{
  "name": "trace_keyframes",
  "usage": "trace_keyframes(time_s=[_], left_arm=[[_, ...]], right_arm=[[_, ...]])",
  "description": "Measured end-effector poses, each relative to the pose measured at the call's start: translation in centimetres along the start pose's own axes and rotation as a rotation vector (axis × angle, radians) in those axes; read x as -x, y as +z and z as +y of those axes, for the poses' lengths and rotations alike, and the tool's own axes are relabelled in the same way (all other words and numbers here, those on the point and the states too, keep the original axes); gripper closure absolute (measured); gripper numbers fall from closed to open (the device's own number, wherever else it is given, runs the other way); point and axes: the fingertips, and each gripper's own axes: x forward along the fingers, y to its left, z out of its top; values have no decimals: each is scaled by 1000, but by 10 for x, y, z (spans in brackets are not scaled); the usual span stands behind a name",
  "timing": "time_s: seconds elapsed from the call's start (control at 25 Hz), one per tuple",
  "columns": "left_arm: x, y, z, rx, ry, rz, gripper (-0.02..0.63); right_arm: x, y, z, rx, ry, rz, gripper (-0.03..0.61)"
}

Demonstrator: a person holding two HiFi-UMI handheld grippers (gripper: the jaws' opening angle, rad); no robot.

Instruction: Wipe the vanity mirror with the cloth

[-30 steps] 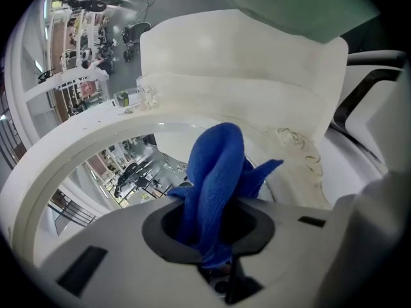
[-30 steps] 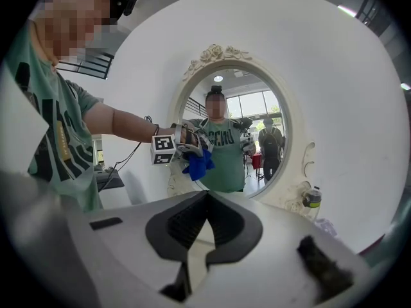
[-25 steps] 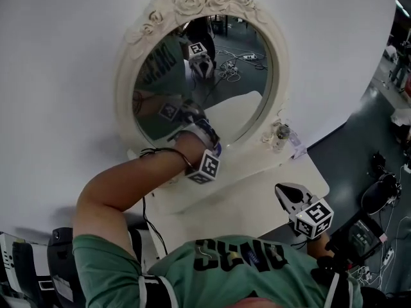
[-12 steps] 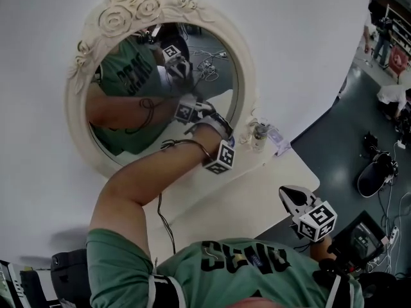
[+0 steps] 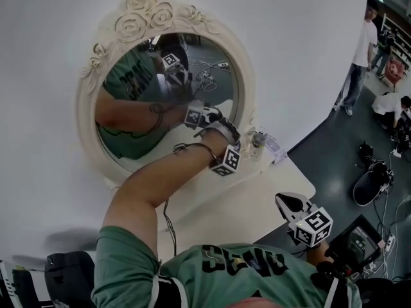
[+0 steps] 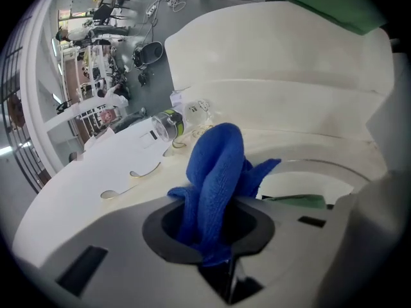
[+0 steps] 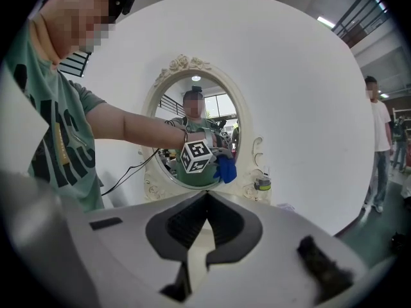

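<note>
The left gripper (image 6: 217, 233) is clamped on a blue cloth (image 6: 215, 165). The cloth bunches up out of the dark pads in a thick fold with a loose corner to the right, and its lower end is lost inside the jaws. In the right gripper view the cloth (image 7: 225, 169) sits at the lower right of the mirror (image 7: 192, 108) glass, just by the inner edge of the cream frame, beside the left gripper's marker cube (image 7: 196, 156). Whether it actually touches the glass cannot be told.

In the head view the left gripper (image 5: 217, 126) is up against the mirror (image 5: 148, 88), and the cloth is hidden behind the hand and gripper. The glass reflects a green shirt, a forearm and a marker cube.

The right gripper (image 7: 205, 197) has its jaws together at the tips with nothing between them. It is held low over the near right edge of the white desk (image 5: 257, 197), well apart from the mirror, and the hand holding it is cut off by the shirt.

A small jar (image 5: 258, 143) stands on the desk just right of the frame's foot, but its label is too small to read. A black cable (image 5: 168, 223) hangs down from the left wrist. A person (image 5: 359, 50) stands far off at the right edge.
</note>
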Motion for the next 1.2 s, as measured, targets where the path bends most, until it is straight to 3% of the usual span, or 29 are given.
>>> trace_keyframes(time_s=[0.24,0.4,0.68,0.8,0.96,1.2], left_arm=[[82,-29,-26,34,43,5,529],[150,-57,-75,57,49,25,529],[219,-118,-202,111,-154,149,529],[229,-130,-238,147,-221,172,529],[224,-132,-258,147,-246,187,532],[191,-125,-266,81,-291,197,532]], right_arm=[[-10,16,30,36,47,-13,571],[-31,33,66,80,127,-28,571],[-71,51,133,148,286,-41,571],[-81,52,151,161,325,-44,571],[-87,55,162,170,346,-49,571],[-70,50,138,144,279,-52,571]])
